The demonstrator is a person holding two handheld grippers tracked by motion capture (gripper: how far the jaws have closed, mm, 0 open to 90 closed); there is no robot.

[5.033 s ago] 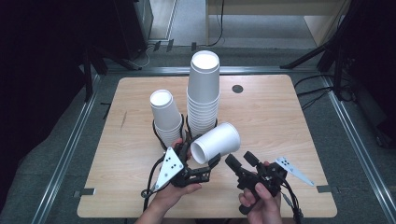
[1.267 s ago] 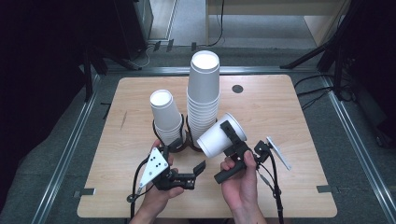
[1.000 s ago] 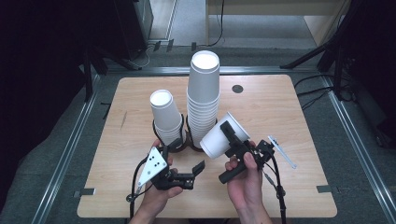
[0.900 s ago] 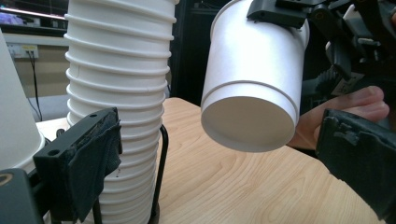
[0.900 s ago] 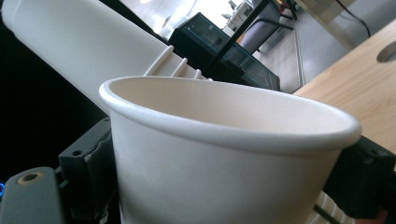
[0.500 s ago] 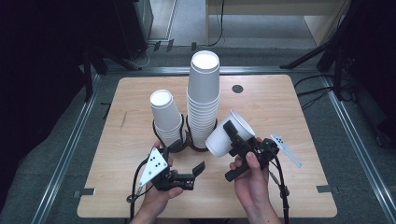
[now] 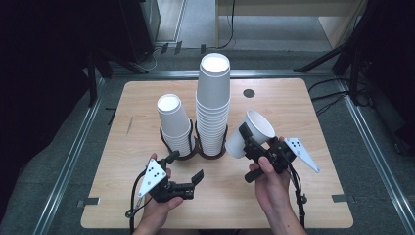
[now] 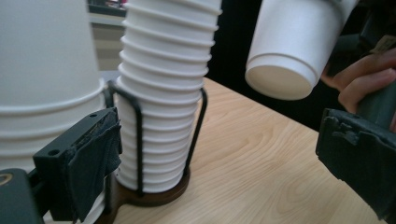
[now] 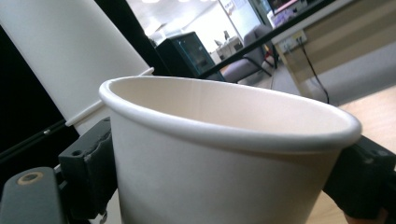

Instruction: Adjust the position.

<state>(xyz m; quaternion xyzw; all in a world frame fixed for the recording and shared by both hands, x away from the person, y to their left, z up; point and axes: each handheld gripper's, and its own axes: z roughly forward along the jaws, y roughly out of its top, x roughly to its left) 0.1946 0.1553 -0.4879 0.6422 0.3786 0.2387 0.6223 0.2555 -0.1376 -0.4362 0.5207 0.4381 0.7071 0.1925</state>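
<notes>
The right gripper [image 7: 250, 151] clamps a single white paper cup [image 7: 252, 132] by its side wall, one jaw on each side of the cup just under the rim, as the right gripper view confirms. The cup is held clear of the table [image 7: 303, 205], tilted, with its mouth facing up and to the right and its base pointing toward the tall stack [image 7: 213, 105]. It hangs just to the right of that stack, apart from it.

The left gripper [image 7: 185, 169] rests low over the table in front of the two holders. Its jaws stand apart with nothing between them (in the left gripper view the pads [image 8: 95, 163] flank the base of the tall stack without touching it).

Two stacks stand in dark wire holders [image 7: 182, 155] at the table's centre: a short stack [image 7: 173, 122] on the left and the tall stack beside it.

Progress assessment: the cup is already separated and in a secure grip, so the pick-up portion appears complete. Remaining work, as judged from the layout, is to place the cup, probably on one of the stacks or upright on the table. No placement has yet begun; the cup must first be righted or inverted to suit its destination.
</notes>
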